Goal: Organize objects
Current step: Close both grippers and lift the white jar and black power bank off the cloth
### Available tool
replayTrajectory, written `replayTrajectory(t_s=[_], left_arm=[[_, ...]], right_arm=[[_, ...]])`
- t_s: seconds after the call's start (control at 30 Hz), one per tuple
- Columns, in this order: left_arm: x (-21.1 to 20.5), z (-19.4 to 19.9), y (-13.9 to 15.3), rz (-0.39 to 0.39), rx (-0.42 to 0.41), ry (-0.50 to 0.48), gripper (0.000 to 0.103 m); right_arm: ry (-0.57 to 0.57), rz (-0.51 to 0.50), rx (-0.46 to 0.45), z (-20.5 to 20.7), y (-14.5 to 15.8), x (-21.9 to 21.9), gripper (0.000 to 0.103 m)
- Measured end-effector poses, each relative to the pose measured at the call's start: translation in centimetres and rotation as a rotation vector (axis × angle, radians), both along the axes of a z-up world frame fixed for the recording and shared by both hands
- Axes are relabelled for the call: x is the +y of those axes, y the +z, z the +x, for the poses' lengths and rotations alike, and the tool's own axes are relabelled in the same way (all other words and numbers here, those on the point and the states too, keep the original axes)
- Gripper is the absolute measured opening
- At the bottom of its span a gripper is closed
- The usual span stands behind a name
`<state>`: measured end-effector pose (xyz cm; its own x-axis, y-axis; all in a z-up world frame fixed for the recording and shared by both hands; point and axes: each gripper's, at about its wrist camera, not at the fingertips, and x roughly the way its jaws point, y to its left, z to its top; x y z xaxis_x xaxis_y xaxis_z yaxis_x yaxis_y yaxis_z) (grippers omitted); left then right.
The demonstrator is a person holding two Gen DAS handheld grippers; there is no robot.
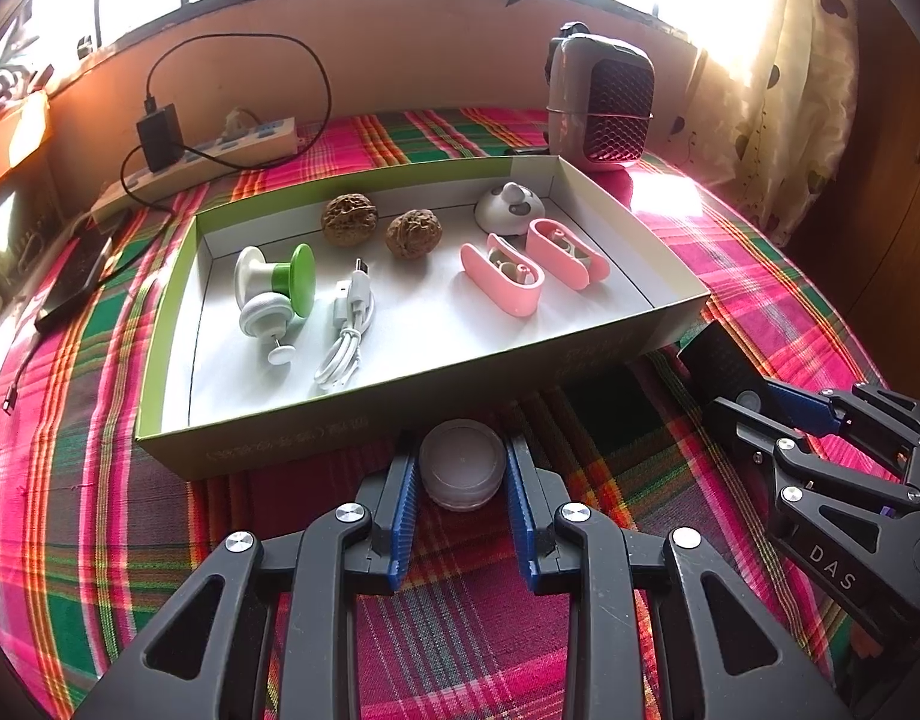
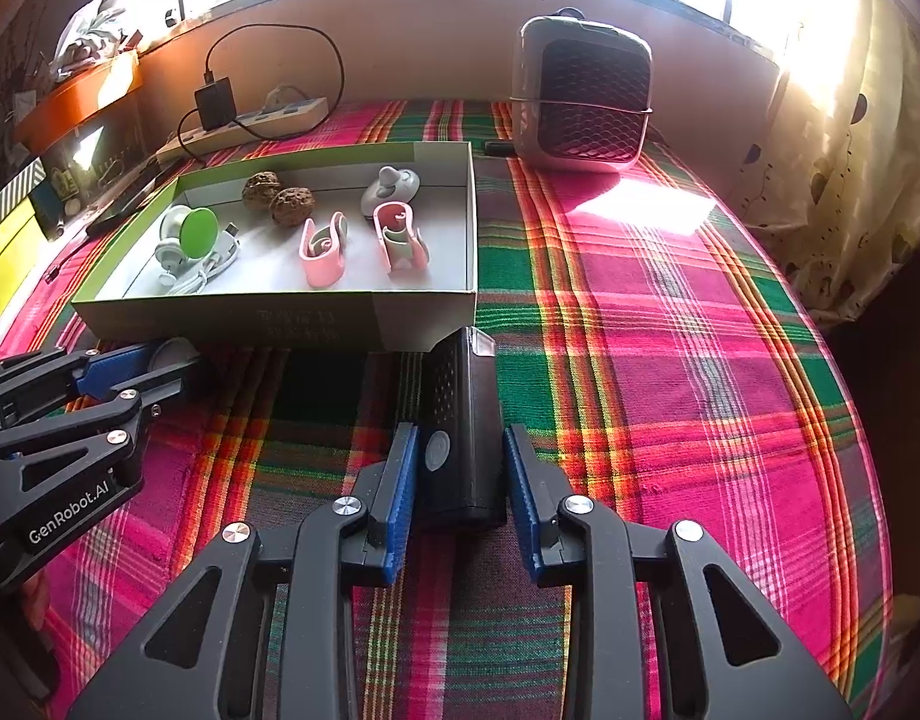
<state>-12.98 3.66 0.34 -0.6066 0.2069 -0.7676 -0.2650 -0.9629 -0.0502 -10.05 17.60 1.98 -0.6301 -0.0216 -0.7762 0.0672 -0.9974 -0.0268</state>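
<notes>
Left gripper [image 1: 460, 474] squeezes the small clear round plastic jar [image 1: 462, 471]: light, slick, grab its sides. Right gripper [image 2: 457, 480] clamps the stiff black rectangular gadget [image 2: 460, 420] mid-body.

I am reading white letters "DAS" on the black plastic body of the right gripper [image 1: 724, 384], seen from the left wrist camera. I am reading white lettering "GenRobot.AI" on the black plastic body of the left gripper [image 2: 160, 363], seen from the right wrist camera. Faint print is showing on the shallow green-edged cardboard box's front wall [image 1: 292, 450], too blurred to read.
</notes>
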Motion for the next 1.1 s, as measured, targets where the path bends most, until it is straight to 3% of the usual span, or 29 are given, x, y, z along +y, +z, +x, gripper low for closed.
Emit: replayTrajectory(t_s=[1.1], left_arm=[[-1.4,1.5,2.0,0.035,0.024,0.024,0.025]], right_arm=[[0.025,-0.040,0.032,1.2,1.5,0.0,0.030]])
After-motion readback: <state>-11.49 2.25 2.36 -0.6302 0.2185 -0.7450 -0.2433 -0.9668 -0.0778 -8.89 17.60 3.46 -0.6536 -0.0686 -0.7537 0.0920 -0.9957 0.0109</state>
